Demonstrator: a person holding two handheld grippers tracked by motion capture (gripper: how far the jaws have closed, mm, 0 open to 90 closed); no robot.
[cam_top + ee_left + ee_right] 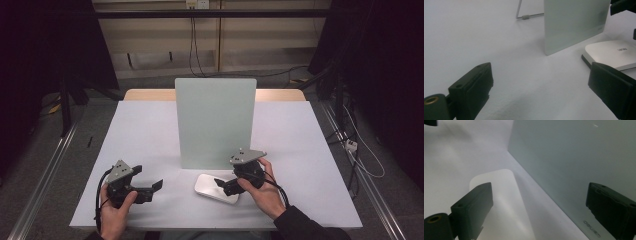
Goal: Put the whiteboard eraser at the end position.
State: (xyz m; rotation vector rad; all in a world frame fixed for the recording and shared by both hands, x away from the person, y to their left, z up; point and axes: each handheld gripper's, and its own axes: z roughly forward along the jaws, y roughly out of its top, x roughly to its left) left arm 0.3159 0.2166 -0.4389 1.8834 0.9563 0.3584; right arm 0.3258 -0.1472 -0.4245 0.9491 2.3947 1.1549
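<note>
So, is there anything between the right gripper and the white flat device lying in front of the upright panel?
Nothing visible stands between them. The right gripper hangs over the near right end of the white device, jaws open. The upright panel stands just behind the device, not in the path.

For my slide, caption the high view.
Open right gripper poised over white device before upright panel; left gripper idle.
</note>
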